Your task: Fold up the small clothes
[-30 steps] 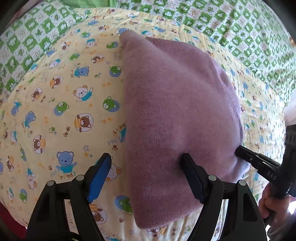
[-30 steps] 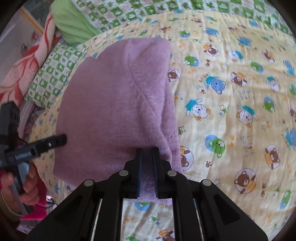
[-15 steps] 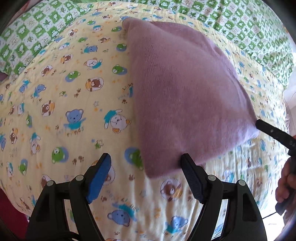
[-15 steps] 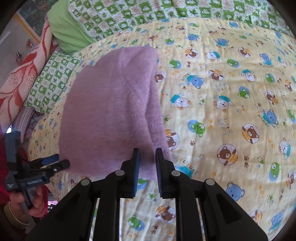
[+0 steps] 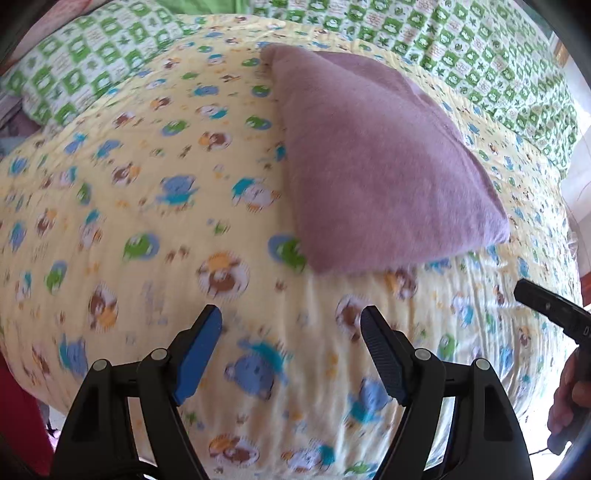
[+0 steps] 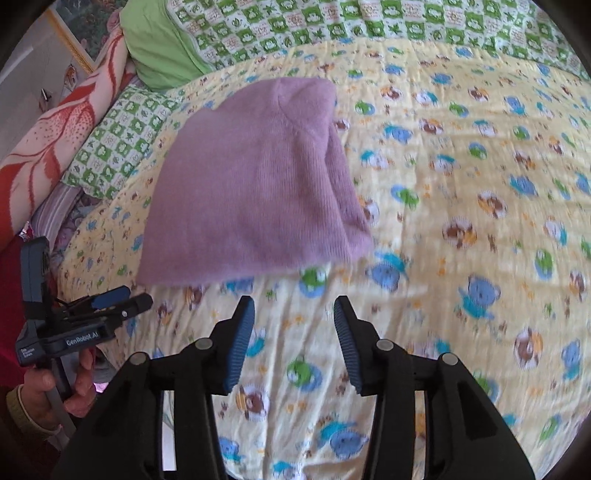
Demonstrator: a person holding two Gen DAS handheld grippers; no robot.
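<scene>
A folded purple knit garment [image 5: 373, 166] lies flat on the yellow bear-print sheet [image 5: 147, 221]; it also shows in the right wrist view [image 6: 255, 192]. My left gripper [image 5: 291, 325] is open and empty, held back from the garment's near edge. My right gripper [image 6: 293, 314] is open and empty, just short of the garment's near edge. The left gripper also shows at the left of the right wrist view [image 6: 122, 299]. A finger of the right gripper [image 5: 546, 306] shows at the right edge of the left wrist view.
A green checked blanket [image 6: 332, 22] lies along the far side of the bed. A green pillow [image 6: 159, 48] and a red-and-cream patterned cloth [image 6: 48, 136] lie at the far left. The yellow sheet [image 6: 461, 221] stretches to the right of the garment.
My right gripper has let go of the garment's edge and opened. Both grippers have pulled back from the garment, which now lies folded on the sheet.
</scene>
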